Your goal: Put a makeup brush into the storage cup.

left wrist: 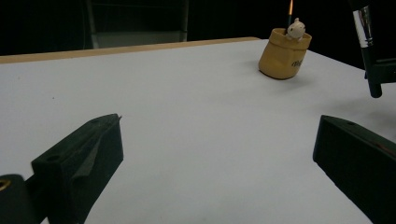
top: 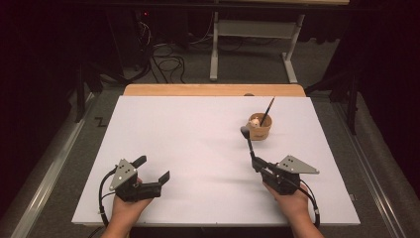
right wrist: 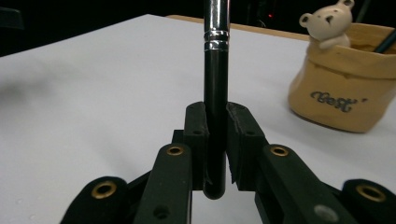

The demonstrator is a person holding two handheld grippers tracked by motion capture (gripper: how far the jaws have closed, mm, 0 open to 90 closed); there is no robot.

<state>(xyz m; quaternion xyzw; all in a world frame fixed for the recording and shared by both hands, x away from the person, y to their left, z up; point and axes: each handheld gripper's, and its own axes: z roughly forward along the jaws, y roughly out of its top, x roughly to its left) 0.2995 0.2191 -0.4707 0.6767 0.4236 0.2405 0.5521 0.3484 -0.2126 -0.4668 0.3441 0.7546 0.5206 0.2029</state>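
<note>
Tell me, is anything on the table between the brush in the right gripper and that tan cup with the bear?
Nothing visible. The right gripper holds the black brush, and only bare white table lies between it and the tan cup.

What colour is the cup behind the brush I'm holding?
Tan-yellow cup, with dark script lettering on its side; the right gripper view shows it best.

A lab or recording studio: black curtains [top: 29, 74] all round, loose cables [top: 166, 62] on grey carpet (a second bench [top: 257, 29] behind), white-covered table [top: 198, 144].
</note>
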